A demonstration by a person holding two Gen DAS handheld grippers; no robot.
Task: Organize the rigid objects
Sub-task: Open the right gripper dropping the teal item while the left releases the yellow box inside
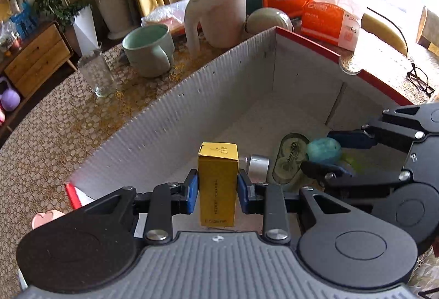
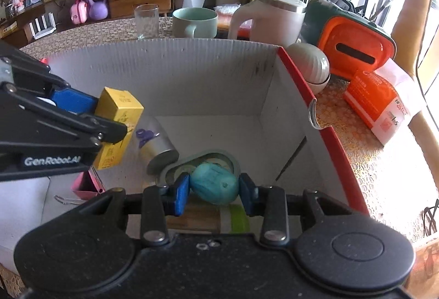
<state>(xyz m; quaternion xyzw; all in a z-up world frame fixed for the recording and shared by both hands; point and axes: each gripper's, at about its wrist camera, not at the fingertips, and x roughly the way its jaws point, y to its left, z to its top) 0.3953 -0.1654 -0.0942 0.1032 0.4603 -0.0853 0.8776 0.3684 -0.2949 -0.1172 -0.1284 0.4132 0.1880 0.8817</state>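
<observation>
My left gripper (image 1: 218, 190) is shut on a small yellow carton (image 1: 218, 181) and holds it inside the open cardboard box (image 1: 170, 112); the carton also shows in the right wrist view (image 2: 118, 123). My right gripper (image 2: 214, 189) is shut on a teal egg-shaped object (image 2: 214, 183), low in the same box; the egg also shows in the left wrist view (image 1: 323, 149). On the box floor lie a silver can (image 2: 156, 148), a pale green tape dispenser (image 2: 219, 156) and a pink item (image 2: 87, 185).
Behind the box on the patterned table stand a glass (image 2: 146, 21), a green mug (image 2: 193, 23), a white jug (image 2: 270, 17), a white ribbed jar (image 2: 310, 65), an orange and green case (image 2: 356, 49) and an orange packet (image 2: 378, 104). Glasses (image 1: 421, 79) lie at the right.
</observation>
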